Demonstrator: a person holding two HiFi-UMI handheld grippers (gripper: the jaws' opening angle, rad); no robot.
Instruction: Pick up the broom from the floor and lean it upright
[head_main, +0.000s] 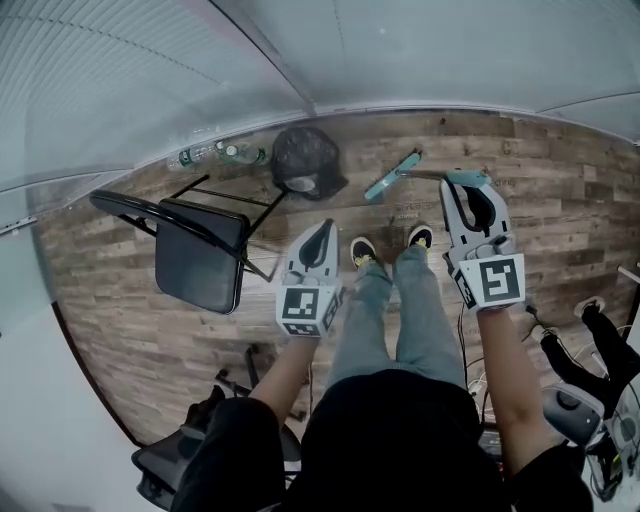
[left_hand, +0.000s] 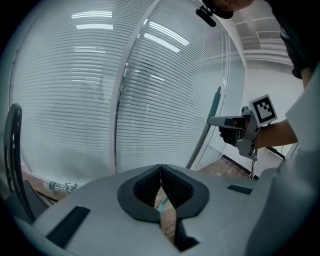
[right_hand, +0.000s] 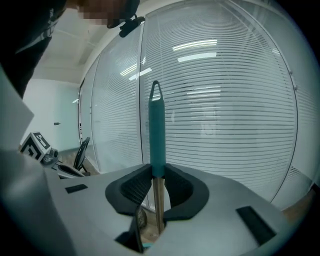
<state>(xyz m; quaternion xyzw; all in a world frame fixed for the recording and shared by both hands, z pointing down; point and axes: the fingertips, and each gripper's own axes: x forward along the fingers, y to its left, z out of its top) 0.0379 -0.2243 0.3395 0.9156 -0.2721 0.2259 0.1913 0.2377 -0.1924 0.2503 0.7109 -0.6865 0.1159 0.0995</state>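
Observation:
The broom's teal head (head_main: 392, 177) rests on the wood floor close to the glass wall. Its handle rises from there to my right gripper (head_main: 470, 187). In the right gripper view the teal grip of the handle (right_hand: 157, 132) stands upright between the jaws, and my right gripper (right_hand: 158, 176) is shut on it. The left gripper view shows the slanted broom handle (left_hand: 204, 132) held by the right gripper (left_hand: 239, 131). My left gripper (head_main: 322, 230) hovers over the floor left of the person's feet; its jaws (left_hand: 161, 172) are shut with nothing in them.
A black folding chair (head_main: 200, 250) stands at the left. A black mesh bin (head_main: 305, 160) and plastic bottles (head_main: 225, 152) sit along the blind-covered glass wall (head_main: 160, 80). Cables and equipment (head_main: 590, 400) lie at the lower right.

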